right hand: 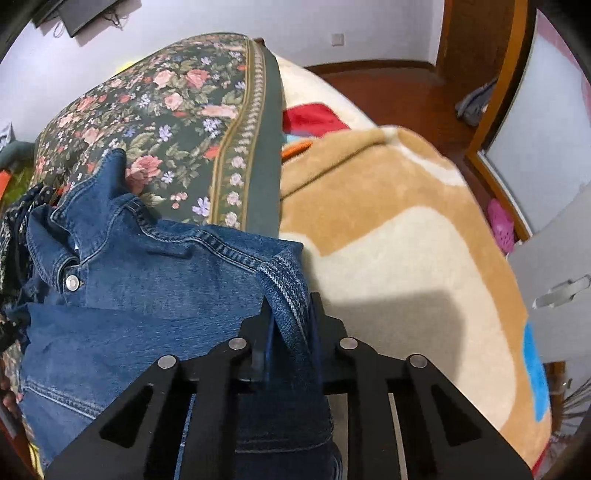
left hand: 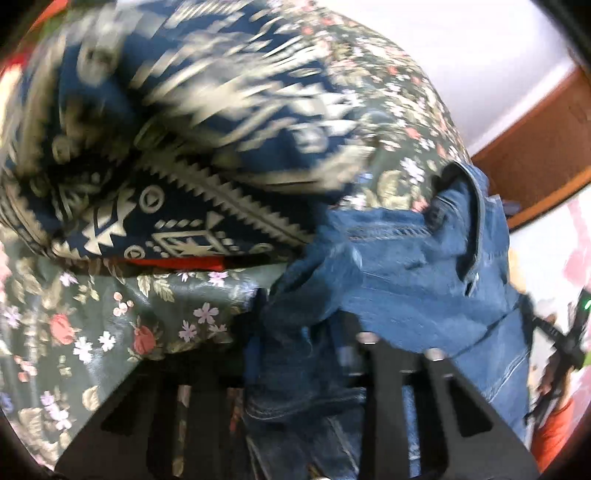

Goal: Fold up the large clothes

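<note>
Closest in the right wrist view, the right hand-held gripper has its two black fingers drawn close together on a seamed edge of the denim jacket, the fabric bunched up between them and running back under the linkage. The gripper points forward and slightly down over the bed, with the jacket spreading off to its left; a collar and a metal snap button show there.

In the left wrist view the left hand-held gripper also sits low in the frame, pointing forward, and denim is piled over and between its fingers (the tips themselves are covered, so whether they pinch the cloth or merely sit under it cannot be told). The jacket drapes to the right of this gripper, and at the far right edge the other black tool is visible, blurred.

Beyond the jacket lies a dark green floral bedspread, which the denim rests on. To its right in the right wrist view is a tan and cream plush blanket, touching the bedspread's border. In the left wrist view a navy cloth with a cream geometric print is heaped on the bedspread just behind the jacket, much of it motion-blurred.

Farthest off are a white wall and a wooden floor.
</note>
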`<state>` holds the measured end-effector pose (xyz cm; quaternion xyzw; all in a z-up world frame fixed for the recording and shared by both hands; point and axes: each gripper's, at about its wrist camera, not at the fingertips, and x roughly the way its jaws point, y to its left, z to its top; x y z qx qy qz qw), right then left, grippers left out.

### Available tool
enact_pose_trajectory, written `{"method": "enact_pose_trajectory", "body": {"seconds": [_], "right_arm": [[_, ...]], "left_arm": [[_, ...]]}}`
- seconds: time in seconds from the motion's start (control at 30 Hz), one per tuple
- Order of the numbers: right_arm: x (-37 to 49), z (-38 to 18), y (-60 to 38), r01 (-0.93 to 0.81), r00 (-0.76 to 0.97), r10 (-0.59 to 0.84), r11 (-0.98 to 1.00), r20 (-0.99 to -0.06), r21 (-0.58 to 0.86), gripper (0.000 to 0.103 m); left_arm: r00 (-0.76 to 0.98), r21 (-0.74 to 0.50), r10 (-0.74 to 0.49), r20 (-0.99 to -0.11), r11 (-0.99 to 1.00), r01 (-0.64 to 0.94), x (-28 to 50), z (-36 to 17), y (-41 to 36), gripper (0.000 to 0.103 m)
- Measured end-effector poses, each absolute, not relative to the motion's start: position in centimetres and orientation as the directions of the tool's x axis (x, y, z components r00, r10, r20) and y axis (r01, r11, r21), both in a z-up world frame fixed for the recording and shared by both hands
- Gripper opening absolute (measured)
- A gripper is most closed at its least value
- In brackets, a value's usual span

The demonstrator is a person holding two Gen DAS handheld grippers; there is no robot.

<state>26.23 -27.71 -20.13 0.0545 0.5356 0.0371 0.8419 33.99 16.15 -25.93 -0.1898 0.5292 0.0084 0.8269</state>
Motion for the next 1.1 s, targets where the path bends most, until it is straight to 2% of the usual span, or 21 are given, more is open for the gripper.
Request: {"method": "enact_pose_trajectory", "body": {"seconds": [0.23, 0.37, 0.53, 0.77, 0.9, 1.1], "right_arm": [[25.6, -15.9, -28.1, -0.024, 0.509, 0.175, 0.982, -0.843, 0.189, 0.011], [25.9, -14.0, -27.3, -0.044, 0.550, 0.199, 0.977, -0.811, 0.210, 0.011], [26.5, -11.2, -25.9, -0.092, 0.597, 0.229, 0.972, -0.769, 0.218, 0.010], [28.3, -9.7, -23.8, -0.124, 0.645, 0.226, 0.974, -0.730, 0.191, 0.010], [30.5, -11.3, -23.0, -0.102, 0.638, 0.194, 0.981, -0.746, 0.168, 0.010], [33.5, -15.1, -23.8, -0.035, 0.593, 0.177, 0.980, -0.786, 0.194, 0.010]], "left_arm": [[0.561, -0.242, -0.152, -0.814, 0.966, -0.089, 32.4, -18.5, 12.3, 0.008], [0.646, -0.253, -0.169, -0.744, 0.967, -0.038, 31.8, -13.3, 11.5, 0.008], [0.711, -0.298, -0.188, -0.677, 0.954, -0.032, 31.6, -9.8, 12.3, 0.008], [0.702, -0.319, -0.162, -0.694, 0.943, -0.097, 34.5, -10.9, 14.6, 0.008], [0.691, -0.348, -0.151, -0.707, 0.925, -0.154, 36.5, -12.6, 16.9, 0.008], [0.631, -0.288, -0.086, -0.771, 0.931, -0.225, 38.6, -16.5, 19.2, 0.008]]}}
